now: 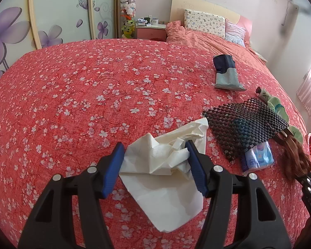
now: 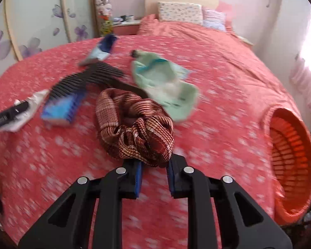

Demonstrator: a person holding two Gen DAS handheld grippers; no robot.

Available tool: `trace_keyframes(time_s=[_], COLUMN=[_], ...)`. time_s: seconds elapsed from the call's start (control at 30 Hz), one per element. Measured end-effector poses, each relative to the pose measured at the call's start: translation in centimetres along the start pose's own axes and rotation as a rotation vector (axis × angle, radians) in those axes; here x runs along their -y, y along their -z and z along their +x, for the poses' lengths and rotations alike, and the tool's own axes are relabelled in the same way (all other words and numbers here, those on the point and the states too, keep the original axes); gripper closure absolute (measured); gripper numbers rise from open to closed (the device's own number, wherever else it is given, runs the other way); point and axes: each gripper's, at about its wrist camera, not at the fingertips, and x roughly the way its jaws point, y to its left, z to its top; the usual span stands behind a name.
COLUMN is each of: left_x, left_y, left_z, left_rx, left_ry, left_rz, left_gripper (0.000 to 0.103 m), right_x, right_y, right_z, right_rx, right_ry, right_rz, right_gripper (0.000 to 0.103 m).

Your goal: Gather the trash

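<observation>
In the left wrist view my left gripper (image 1: 154,146) is shut on a crumpled white paper (image 1: 161,178), with a blue pad pressing each side and the loose end hanging toward me over the red floral bedspread (image 1: 83,95). The same paper (image 2: 31,108) shows at the left edge of the right wrist view. There my right gripper (image 2: 155,159) stands narrow, its pad tips pinching the near fold of a red-brown woven scarf (image 2: 134,124). That view is motion-blurred. An orange basket (image 2: 290,161) lies on its side at the right, its mouth facing the gripper.
On the bedspread lie a dark beaded mat (image 1: 244,122), a blue tissue pack (image 1: 259,155), a pale green cloth (image 2: 165,83), a small tube (image 1: 263,93) and a blue-grey pouch (image 1: 226,72). Pillows and a nightstand stand at the far end, wardrobe doors on the left.
</observation>
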Motion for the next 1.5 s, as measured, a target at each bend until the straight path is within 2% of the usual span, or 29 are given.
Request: trace_keyframes(time_s=[0.1,0.27,0.5,0.7,0.8,0.87,0.93,1.03,1.13,1.2,1.23,1.33,1.5], left_x=[0.0,0.0,0.0,0.2,1.2,1.5,1.5,1.6,1.7,1.7,1.7,1.7,1.5], left_y=[0.0,0.0,0.0,0.1,0.0,0.0,-0.1,0.0,0.1,0.1,0.1,0.0,0.1], left_z=[0.0,0.0,0.0,-0.1,-0.3,-0.4,-0.3,-0.3,-0.3,-0.3,-0.3,-0.2,-0.3], left_rx=[0.000,0.000,0.000,0.002,0.016,0.016,0.008,0.019,0.023,0.022,0.023,0.024,0.020], left_ry=[-0.001,0.001,0.001,-0.013,-0.056,-0.069,-0.069,-0.077,-0.082,-0.082,-0.083,-0.090,-0.078], left_rz=[0.000,-0.001,-0.001,0.017,0.119,0.150,0.152,0.170,0.178,0.177,0.177,0.179,0.158], left_gripper=[0.042,0.042,0.042,0.042,0.042,0.042,0.042,0.042,0.042,0.042,0.042,0.042,0.042], right_x=[1.0,0.5,2.4,2.4,2.4,2.5,2.2,1.5,0.5,-0.3,-0.5,-0.2,0.4], right_y=[0.8,1.0,0.7,0.6,-0.2,-0.6,-1.0,-1.1,-1.1,-1.1,-1.2,-1.0,-1.0], right_z=[-0.4,-0.5,-0.1,0.0,0.4,0.5,0.6,1.0,1.3,1.5,1.4,1.3,1.2], right_rx=[0.015,0.028,0.019,0.019,-0.004,-0.013,-0.007,-0.013,-0.007,0.001,0.008,0.016,0.019], right_ry=[0.035,0.055,-0.066,-0.065,-0.090,-0.132,-0.134,-0.133,-0.089,-0.030,-0.038,-0.040,-0.058], right_rz=[-0.004,-0.020,0.094,0.083,0.079,0.107,0.129,0.138,0.117,0.086,0.079,0.096,0.126], right_gripper=[0.083,0.083,0.081,0.080,0.070,0.049,0.040,0.038,0.038,0.045,0.055,0.064,0.067])
